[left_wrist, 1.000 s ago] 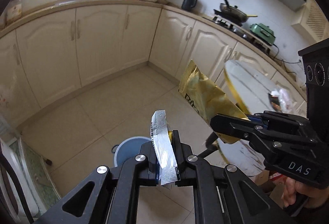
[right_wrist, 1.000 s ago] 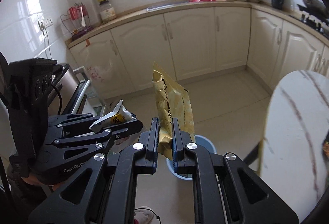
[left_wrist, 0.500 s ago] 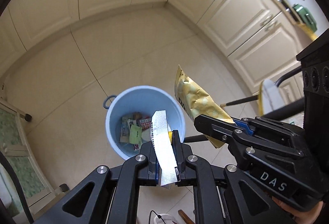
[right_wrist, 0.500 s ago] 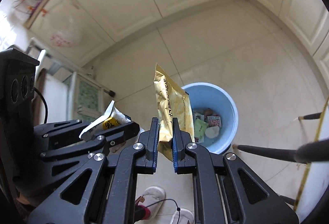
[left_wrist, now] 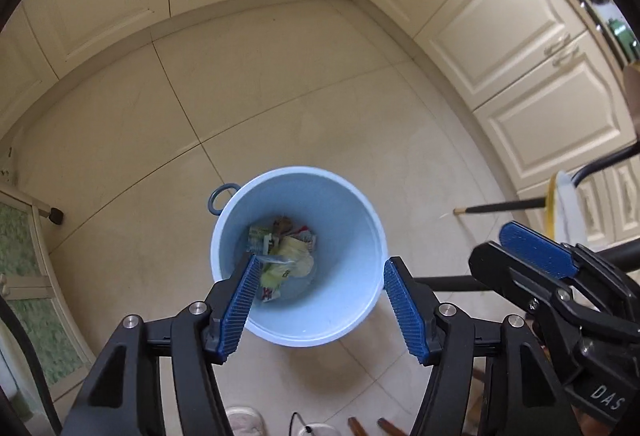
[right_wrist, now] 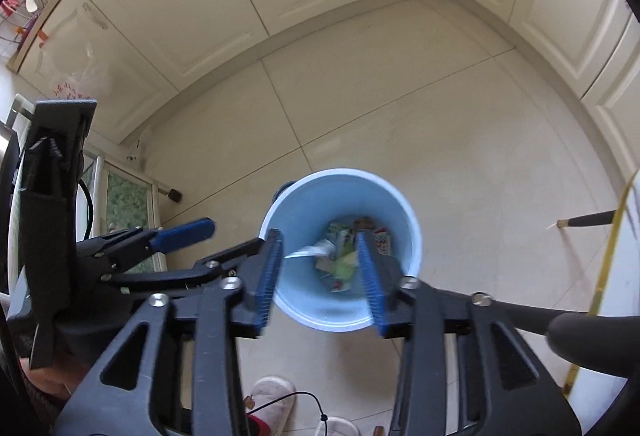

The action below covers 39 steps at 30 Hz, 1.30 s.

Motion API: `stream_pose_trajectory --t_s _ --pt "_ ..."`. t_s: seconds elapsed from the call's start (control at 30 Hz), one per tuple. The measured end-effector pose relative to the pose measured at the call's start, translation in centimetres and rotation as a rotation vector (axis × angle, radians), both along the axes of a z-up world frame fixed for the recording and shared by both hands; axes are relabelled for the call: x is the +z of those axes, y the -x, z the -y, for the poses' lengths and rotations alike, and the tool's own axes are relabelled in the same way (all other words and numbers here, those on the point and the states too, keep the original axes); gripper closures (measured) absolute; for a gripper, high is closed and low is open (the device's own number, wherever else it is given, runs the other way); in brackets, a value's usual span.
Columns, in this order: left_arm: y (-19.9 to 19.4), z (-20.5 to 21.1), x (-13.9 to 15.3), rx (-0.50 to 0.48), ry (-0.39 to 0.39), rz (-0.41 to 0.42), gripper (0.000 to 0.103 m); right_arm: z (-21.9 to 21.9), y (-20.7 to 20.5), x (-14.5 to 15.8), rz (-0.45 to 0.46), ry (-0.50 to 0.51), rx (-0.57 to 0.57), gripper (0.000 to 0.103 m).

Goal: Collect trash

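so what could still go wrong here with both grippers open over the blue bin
1. The left gripper and right gripper are both opening above the bin, nothing pinched between either pair. A light wrapper looks mid-fall, blurred; it may drift and catch the rim instead of settling.
2. The two grippers hang close together, so a careless pull back might knock one against the other.
3. A cable and slippers lie on the floor by the bin, a possible trip or snag.

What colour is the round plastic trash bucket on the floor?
Light blue round plastic trash bucket; clearest in the left wrist view.
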<state>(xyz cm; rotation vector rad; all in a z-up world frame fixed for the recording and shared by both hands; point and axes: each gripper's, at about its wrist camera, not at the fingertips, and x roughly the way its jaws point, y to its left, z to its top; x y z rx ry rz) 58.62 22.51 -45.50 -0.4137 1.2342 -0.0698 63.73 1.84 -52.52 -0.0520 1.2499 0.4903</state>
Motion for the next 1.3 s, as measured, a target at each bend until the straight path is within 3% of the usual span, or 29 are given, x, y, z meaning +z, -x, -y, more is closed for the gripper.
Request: stream_pose_trajectory --t_s 0.13,0.3,0.5,0.63,0.87,0.97,1.13,1.3 --pt "1.7 0.9 2.9 0.034 -0.036 0.03 0.043 -0.4 1.1 2.5 0.05 0.011 0.018 0.054" --pt "5.8 1.1 8.3 0.092 -0.151 0.129 0.038 -1.7 3.4 7.2 0.133 -0.006 0.048 0.049" --pt "12.5 2.1 16.6 0.108 -0.239 0.31 0.032 -1.8 8.3 15.5 0.285 -0.038 0.069 0.042" --pt "17.4 4.2 22.2 0.123 -0.256 0.444 0.024 -0.2 12.8 22.2 0.415 -0.054 0.056 0.036" --pt "25.8 11.9 29.7 0.082 -0.306 0.679 0.011 4.9 20.7 32.4 0.616 -0.096 -0.032 0.017" --pt "29.5 14.8 31.8 0.052 -0.32 0.77 0.006 7.2 24.3 35.8 0.699 -0.094 -0.073 0.008" --pt "35.6 19.0 33.7 0.016 -0.353 0.893 0.001 11.1 30.4 41.1 0.815 -0.103 -0.156 0.003" --pt "43.0 22.1 33.2 0.005 -0.38 0.984 0.001 14.7 36.2 45.9 0.912 -0.089 -0.234 0.0"
